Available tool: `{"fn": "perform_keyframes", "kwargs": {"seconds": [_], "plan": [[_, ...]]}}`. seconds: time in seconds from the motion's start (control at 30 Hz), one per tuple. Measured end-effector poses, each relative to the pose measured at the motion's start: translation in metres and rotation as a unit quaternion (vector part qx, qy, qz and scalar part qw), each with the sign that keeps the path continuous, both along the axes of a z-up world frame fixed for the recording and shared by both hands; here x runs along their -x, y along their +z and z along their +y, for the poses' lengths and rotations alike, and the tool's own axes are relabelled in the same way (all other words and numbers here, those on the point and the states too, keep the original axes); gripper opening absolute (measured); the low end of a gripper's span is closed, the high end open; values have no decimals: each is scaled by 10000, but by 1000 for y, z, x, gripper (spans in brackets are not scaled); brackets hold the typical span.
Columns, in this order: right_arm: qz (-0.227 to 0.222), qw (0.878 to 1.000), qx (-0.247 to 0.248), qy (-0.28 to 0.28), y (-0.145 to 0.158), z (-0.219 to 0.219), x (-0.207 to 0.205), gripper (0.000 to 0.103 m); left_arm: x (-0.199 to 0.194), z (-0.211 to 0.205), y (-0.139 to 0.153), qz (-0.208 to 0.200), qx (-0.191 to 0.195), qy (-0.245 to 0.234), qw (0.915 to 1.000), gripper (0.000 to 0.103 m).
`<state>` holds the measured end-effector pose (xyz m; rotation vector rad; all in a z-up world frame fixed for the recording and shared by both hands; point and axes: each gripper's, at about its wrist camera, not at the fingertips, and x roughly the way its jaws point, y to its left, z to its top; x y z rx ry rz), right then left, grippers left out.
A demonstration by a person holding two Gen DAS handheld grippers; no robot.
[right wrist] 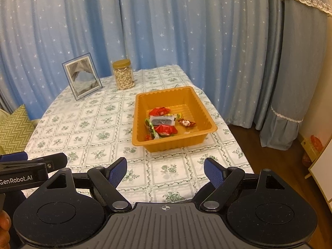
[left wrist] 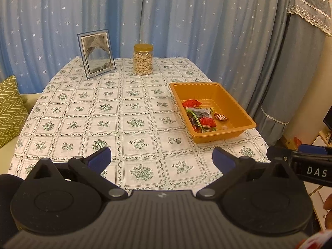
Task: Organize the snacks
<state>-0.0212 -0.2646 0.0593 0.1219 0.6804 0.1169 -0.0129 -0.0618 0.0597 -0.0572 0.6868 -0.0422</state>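
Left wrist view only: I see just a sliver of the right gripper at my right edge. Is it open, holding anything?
Observer: The right gripper is open, with nothing between its fingers.
Operator: Is it over the tray?
Observer: No. The tray lies ahead of it; only tablecloth shows between the fingers.
Operator: What is past the table's right side?
Observer: Wooden floor, running to the curtain.

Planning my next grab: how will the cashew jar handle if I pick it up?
The cashew jar looks packed full, so probably heavy for its size. Its smooth clear wall may slip between the jaws. Standing tall and upright, it could tip if pushed high.
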Motion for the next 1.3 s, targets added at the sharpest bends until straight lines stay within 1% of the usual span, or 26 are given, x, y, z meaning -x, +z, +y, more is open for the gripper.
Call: {"fn": "perform_keyframes", "kwargs": {"seconds": [1.3], "plan": [[-2,10000,-31,1,0,0,0,81,-1,-2,-3,37,1,-36,10000,103]]}}
